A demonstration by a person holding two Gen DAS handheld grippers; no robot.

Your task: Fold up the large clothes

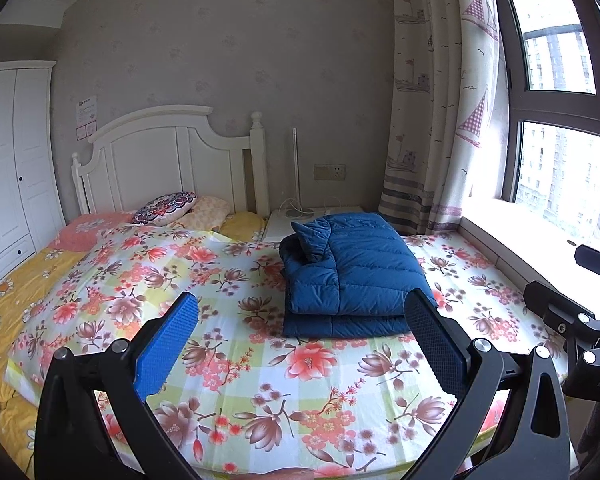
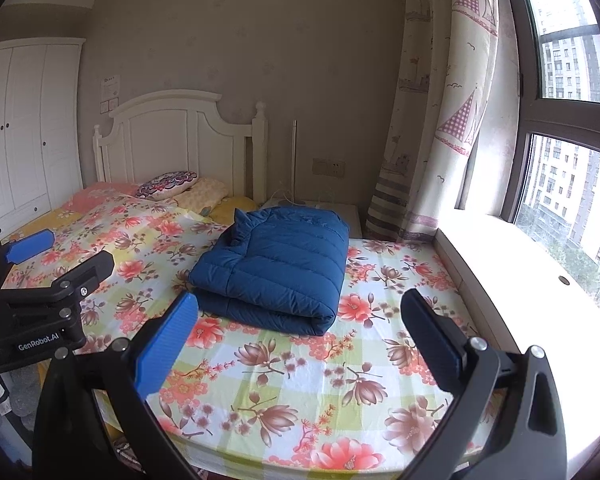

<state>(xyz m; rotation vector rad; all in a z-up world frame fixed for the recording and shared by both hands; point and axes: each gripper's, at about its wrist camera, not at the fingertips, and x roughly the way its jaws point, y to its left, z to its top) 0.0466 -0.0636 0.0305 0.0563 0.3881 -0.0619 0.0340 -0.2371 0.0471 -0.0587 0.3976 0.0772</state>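
Observation:
A blue quilted down jacket (image 1: pixel 352 272) lies folded into a thick rectangle on the floral bedsheet (image 1: pixel 260 376), its collar sticking up at the far left corner. My left gripper (image 1: pixel 304 320) hovers open just short of the jacket's near edge, nothing between its blue pads. In the right wrist view the same jacket (image 2: pixel 276 268) sits ahead and slightly left of my right gripper (image 2: pixel 300 316), which is open too and holds nothing. The left gripper's body (image 2: pixel 40 292) shows at that view's left edge; the right gripper's body (image 1: pixel 572 320) shows at the left wrist view's right edge.
Pillows (image 1: pixel 164 208) and a white headboard (image 1: pixel 168 160) stand at the far end of the bed. A white nightstand (image 1: pixel 296 220) sits behind the jacket, curtains (image 1: pixel 436 120) and a window sill (image 1: pixel 540 248) on the right, a white wardrobe (image 1: pixel 8 160) at left.

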